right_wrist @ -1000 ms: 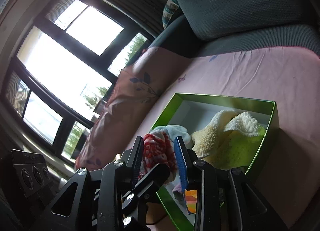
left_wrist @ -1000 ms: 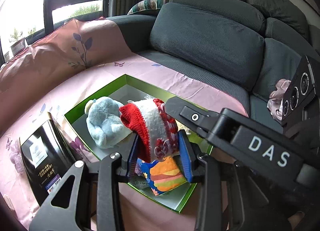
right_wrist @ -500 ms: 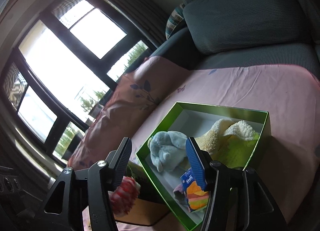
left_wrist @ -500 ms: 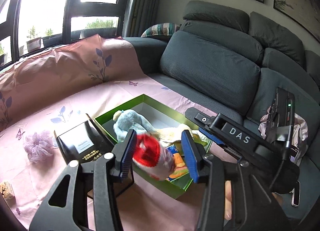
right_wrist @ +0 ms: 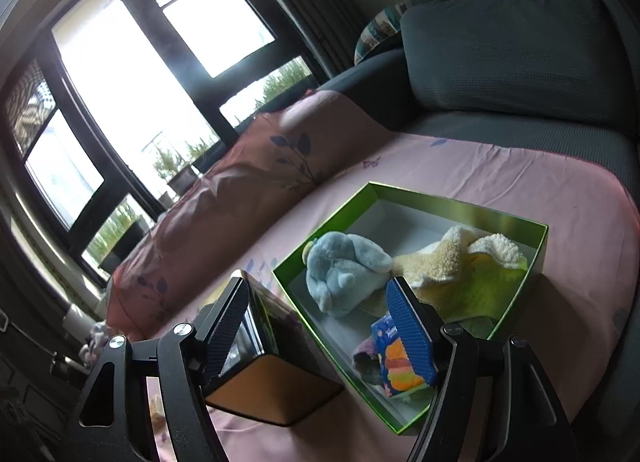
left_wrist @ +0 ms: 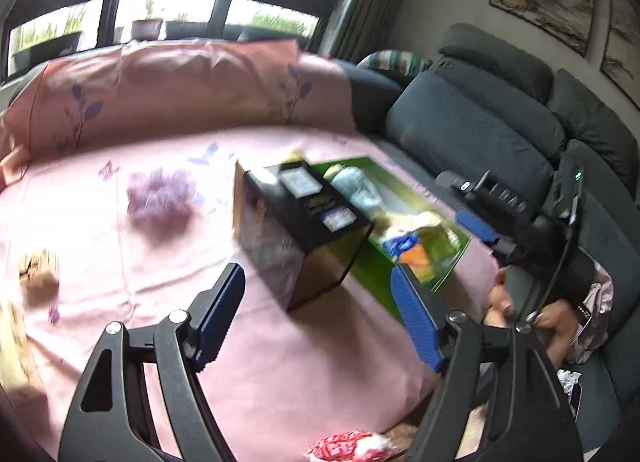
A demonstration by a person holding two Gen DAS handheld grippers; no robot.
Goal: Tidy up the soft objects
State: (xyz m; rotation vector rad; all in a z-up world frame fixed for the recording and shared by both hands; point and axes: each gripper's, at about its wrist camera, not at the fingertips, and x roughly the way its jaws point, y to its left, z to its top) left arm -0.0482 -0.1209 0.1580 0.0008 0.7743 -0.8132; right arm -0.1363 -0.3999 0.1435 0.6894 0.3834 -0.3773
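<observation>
1. At the far left of the left wrist view a small tan block lies on the pink sheet; further right a purple puff rests on the same sheet, blurred.
2. The left tool is spread, its jaws have just been opening, and nothing is between them; a red-and-white knitted piece lies at the bottom edge, below the tool.
3. A black box stands on the sheet, just beside the green box on its left.
4. Inside the green box lie a blue plush toy, a cream fleece cloth to its right, and a colourful packet near the front corner.
5. The right tool is also spread, its jaws have just been opening; it holds nothing; a hand grips its handle.
6. A grey sofa stands at the right.
</observation>
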